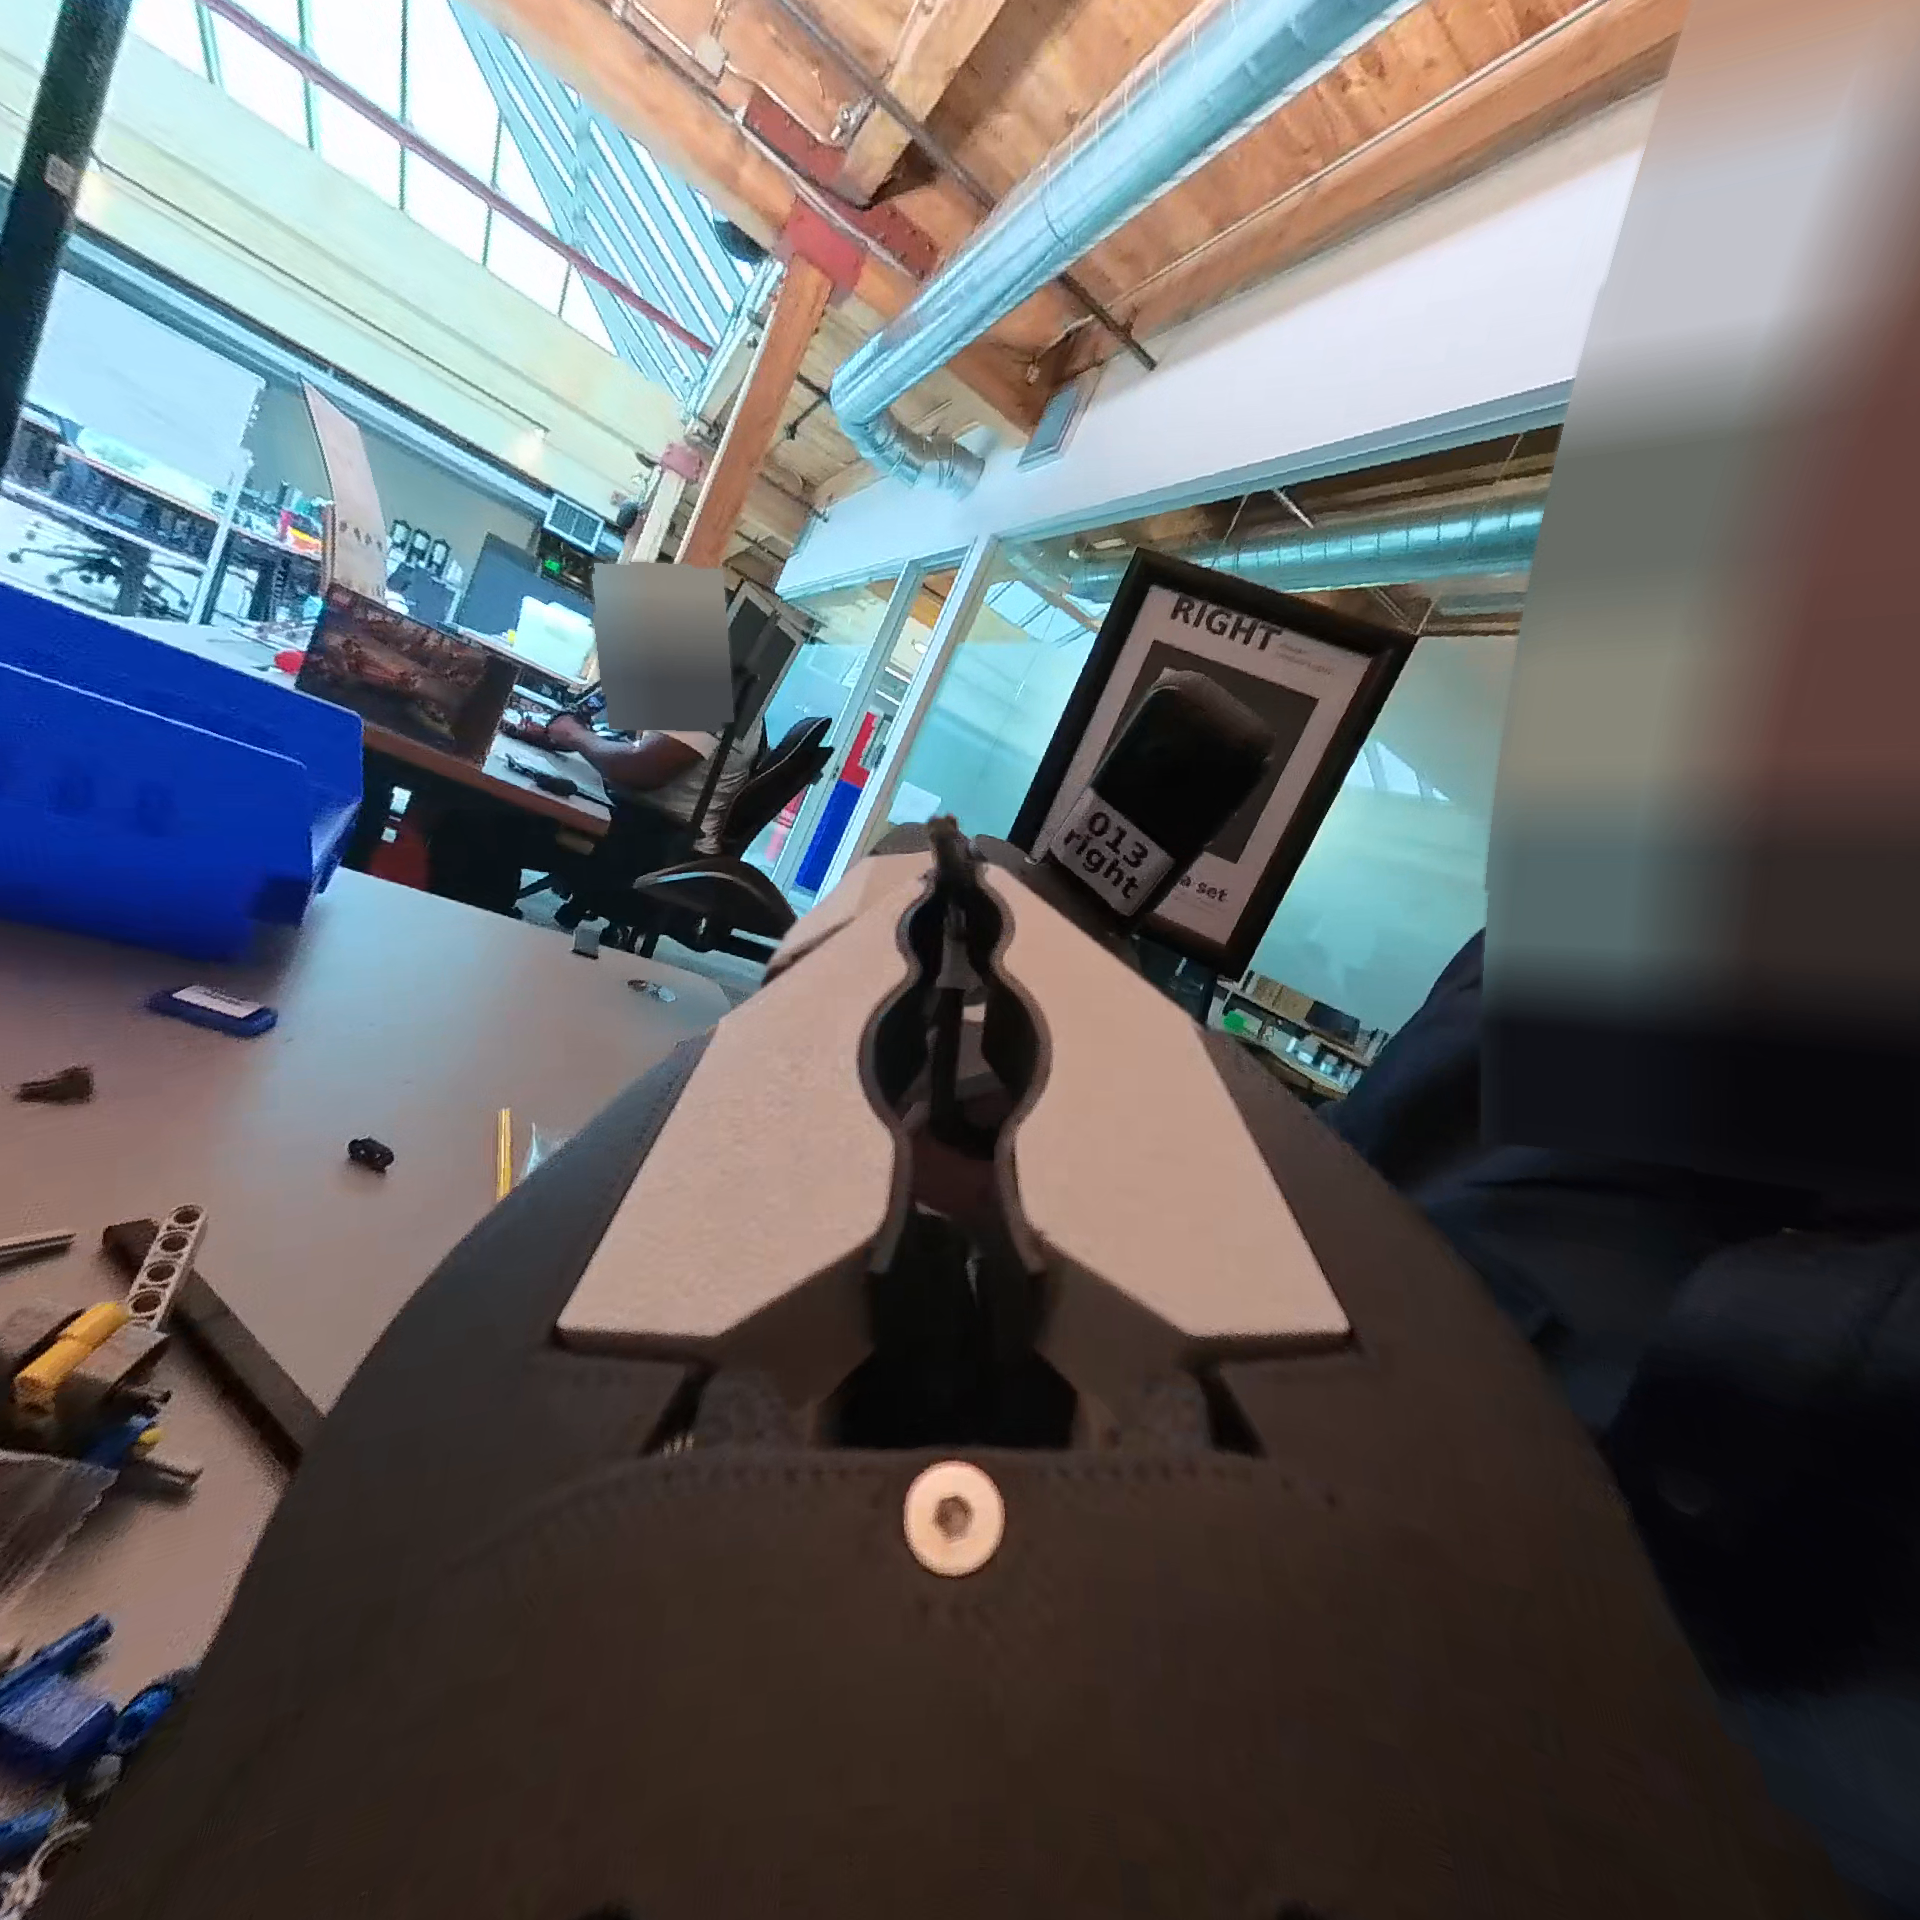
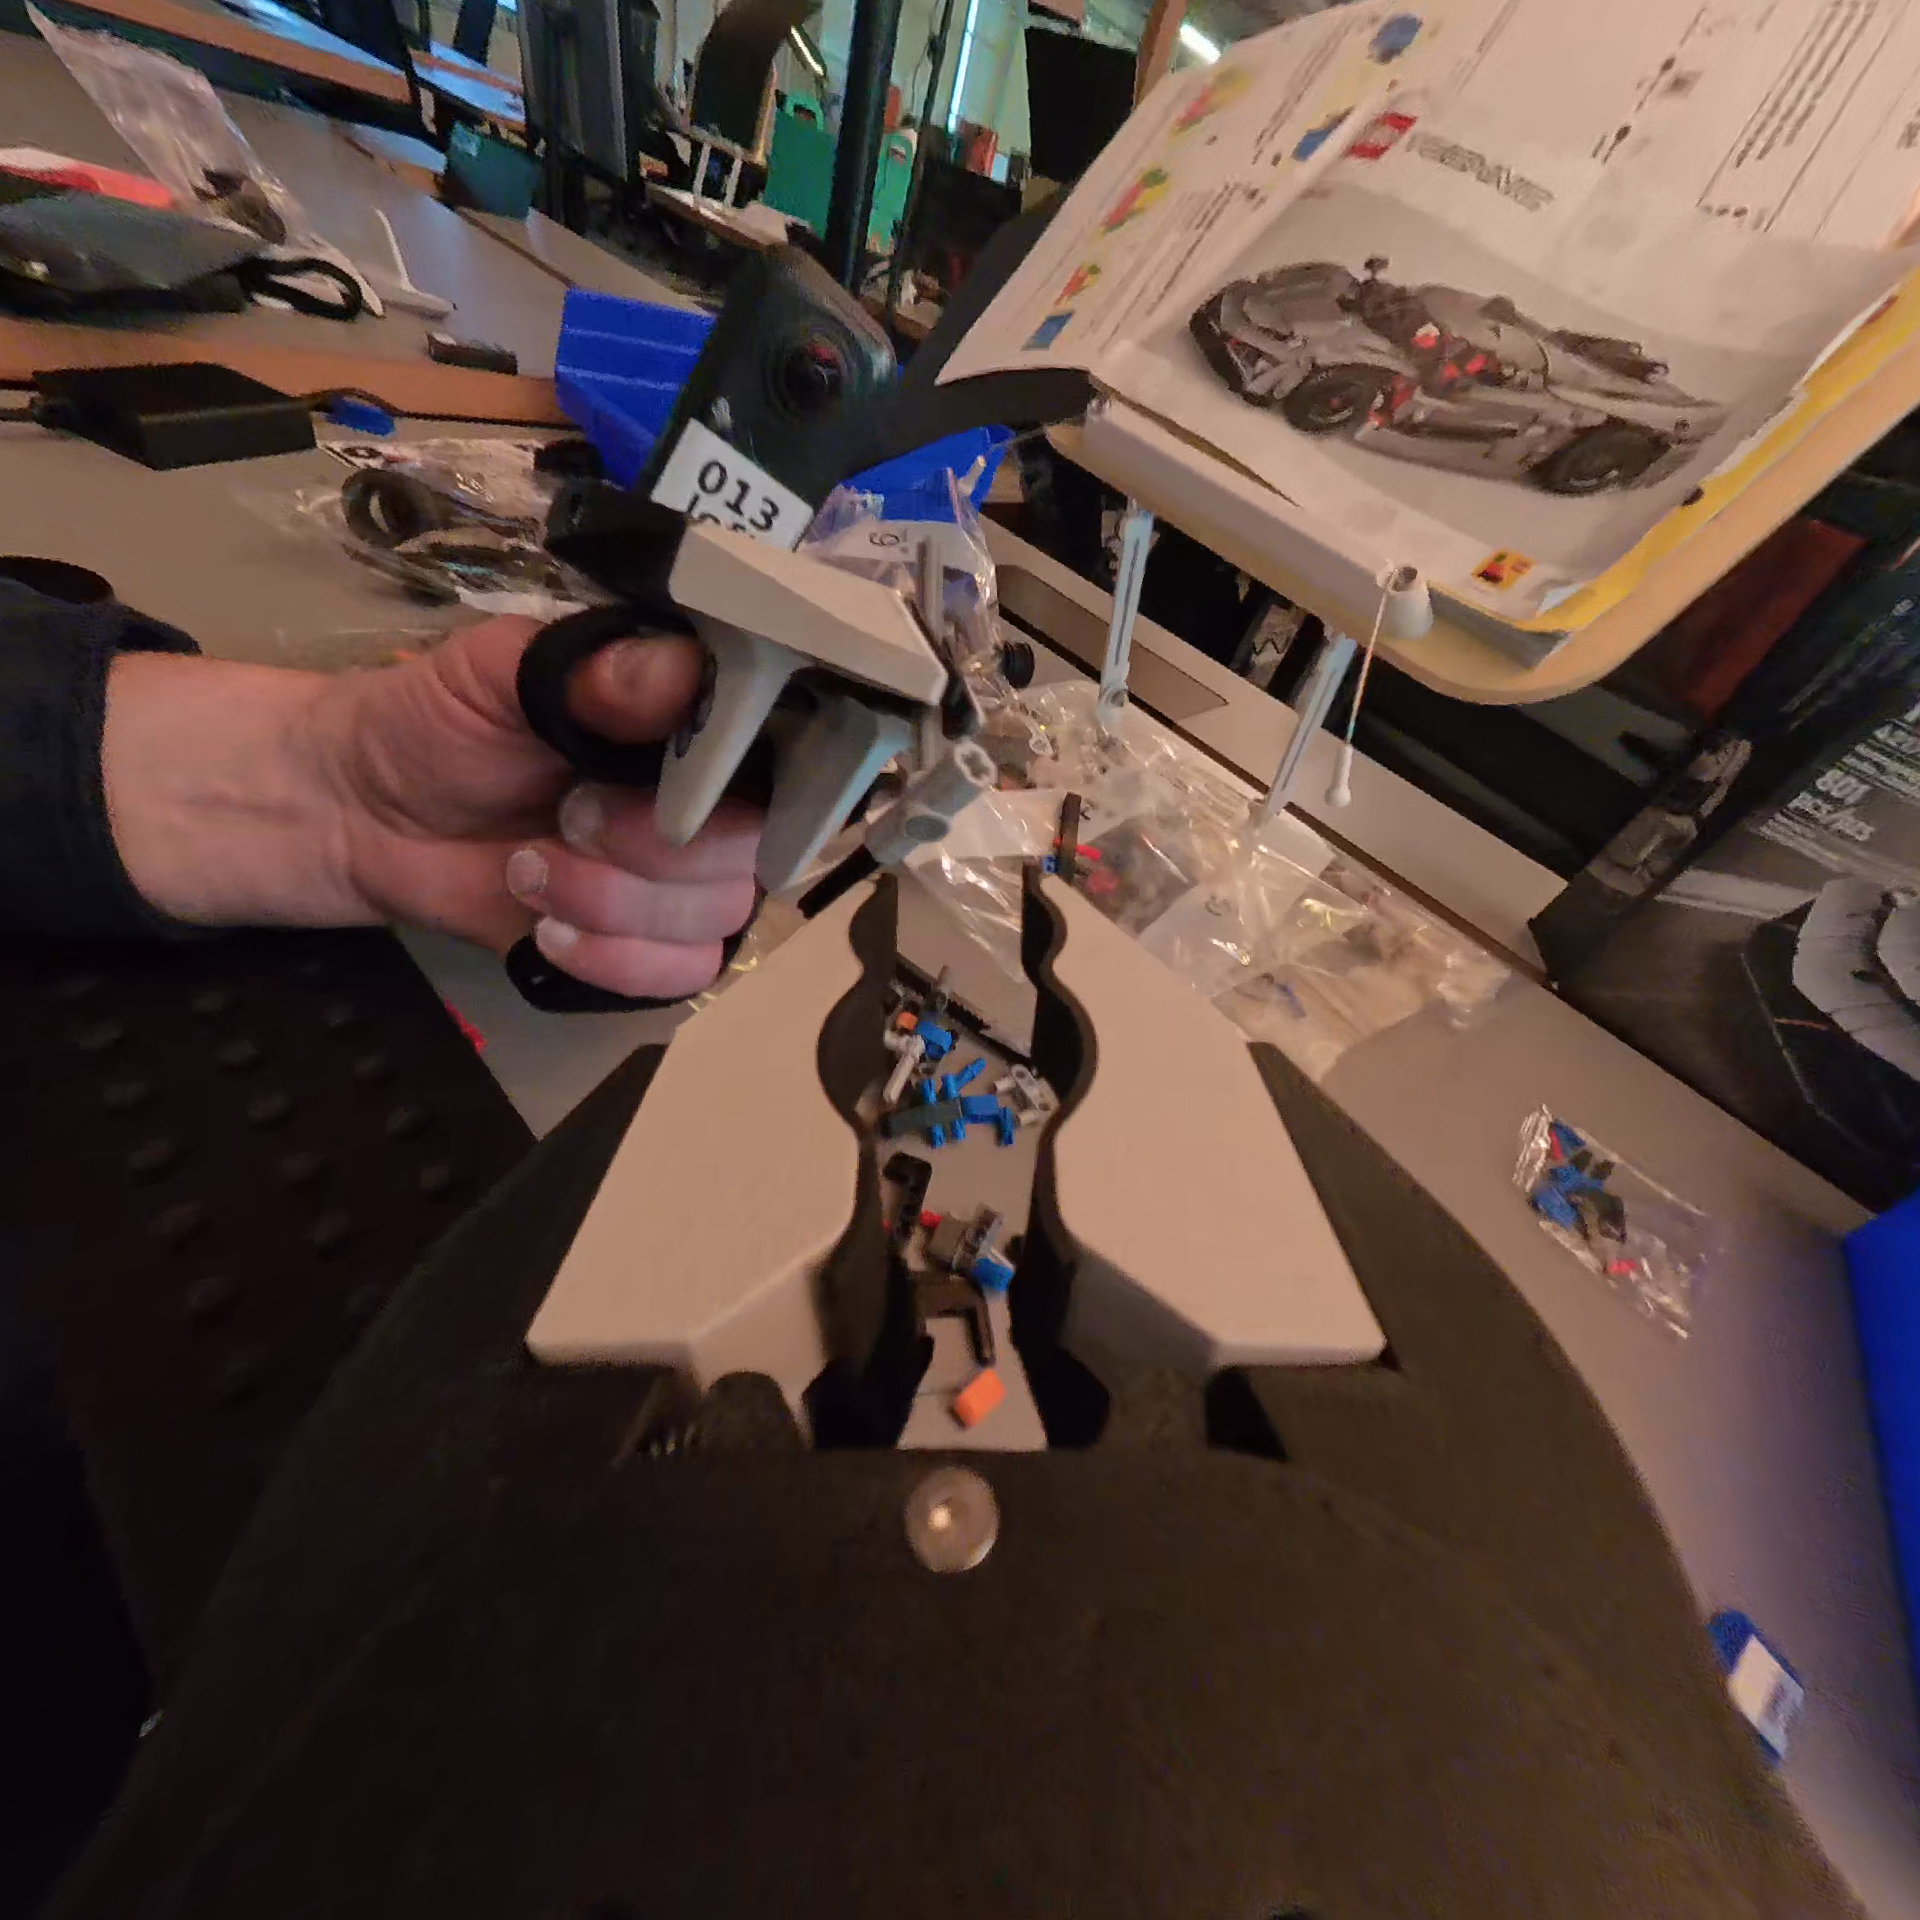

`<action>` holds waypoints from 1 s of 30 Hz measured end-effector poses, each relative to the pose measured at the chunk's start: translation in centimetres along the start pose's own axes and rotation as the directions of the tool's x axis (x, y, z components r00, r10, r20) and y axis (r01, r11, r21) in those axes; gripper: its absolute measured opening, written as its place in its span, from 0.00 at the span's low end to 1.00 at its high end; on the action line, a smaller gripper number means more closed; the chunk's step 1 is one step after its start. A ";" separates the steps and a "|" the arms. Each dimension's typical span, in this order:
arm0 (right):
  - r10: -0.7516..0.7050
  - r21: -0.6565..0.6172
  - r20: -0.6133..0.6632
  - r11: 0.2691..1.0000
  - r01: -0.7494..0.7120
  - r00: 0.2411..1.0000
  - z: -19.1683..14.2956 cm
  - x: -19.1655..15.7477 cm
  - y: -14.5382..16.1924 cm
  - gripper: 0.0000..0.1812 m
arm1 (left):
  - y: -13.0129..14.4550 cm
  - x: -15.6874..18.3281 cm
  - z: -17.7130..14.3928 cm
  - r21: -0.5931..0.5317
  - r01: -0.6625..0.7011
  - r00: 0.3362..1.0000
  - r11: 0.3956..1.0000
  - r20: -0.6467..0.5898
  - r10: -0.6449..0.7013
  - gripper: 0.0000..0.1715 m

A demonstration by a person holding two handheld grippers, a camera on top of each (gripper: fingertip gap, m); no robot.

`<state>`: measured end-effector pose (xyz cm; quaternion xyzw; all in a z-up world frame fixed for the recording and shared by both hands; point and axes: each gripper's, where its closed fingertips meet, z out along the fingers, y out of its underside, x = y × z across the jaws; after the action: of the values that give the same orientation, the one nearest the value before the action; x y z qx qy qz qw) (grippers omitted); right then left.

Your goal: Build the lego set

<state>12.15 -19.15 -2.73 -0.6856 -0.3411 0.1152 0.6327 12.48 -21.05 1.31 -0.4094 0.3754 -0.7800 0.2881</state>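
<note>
In the left wrist view my left gripper (image 1: pixel 951 868) is shut, with a thin dark part (image 1: pixel 948 831) sticking out at its tips. In the right wrist view the left gripper (image 2: pixel 951 717) is held by a hand and pinches a grey Lego piece with a connector end (image 2: pixel 935 795) above the table. My right gripper (image 2: pixel 958 883) is open and empty, its tips just below that piece. Loose blue, grey and black Lego parts (image 2: pixel 956 1101) lie on the table under the right gripper's fingers.
An open instruction booklet (image 2: pixel 1455 312) rests on a raised stand at the upper right. Plastic bags of parts (image 2: pixel 1605 1210) and the set's box (image 2: pixel 1818 935) lie to the right. A blue bin (image 1: pixel 156 769), a grey beam (image 1: pixel 156 1262) and a black pin (image 1: pixel 369 1150) are on the left. A person sits at a far desk (image 1: pixel 665 758). The tips of one gripper are about 4 cm away from the tips of the other. The black pin (image 1: pixel 369 1150) is about 25 cm from both grippers' fingertips.
</note>
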 end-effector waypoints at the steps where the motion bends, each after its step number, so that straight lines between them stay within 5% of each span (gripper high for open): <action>1: 0.003 0.009 0.017 1.000 -0.003 1.000 0.1 -0.3 -0.3 0.06 | -0.2 0.1 -0.1 0.013 0.004 1.000 1.000 -0.007 -0.004 0.02; 5: 0.035 0.054 0.084 0.998 -0.040 0.996 0.3 -1.3 -1.4 0.00 | -0.7 0.1 -0.4 0.041 0.009 1.000 0.999 -0.016 -0.009 0.01; 19: 0.168 0.111 0.173 0.976 -0.189 0.970 -1.1 -1.3 -2.2 0.09 | -0.7 0.1 -0.3 0.029 -0.033 0.999 0.999 -0.005 0.033 0.01; 30: 0.444 0.169 0.474 0.802 -0.574 0.760 -2.8 -1.2 -3.2 0.17 | -0.6 0.5 0.0 0.022 -0.085 0.996 0.996 -0.003 0.085 0.02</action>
<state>11.90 -22.17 0.49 -0.6067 -0.2427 0.4773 0.5875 12.17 -21.10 1.97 -0.3882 0.3845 -0.7719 0.3250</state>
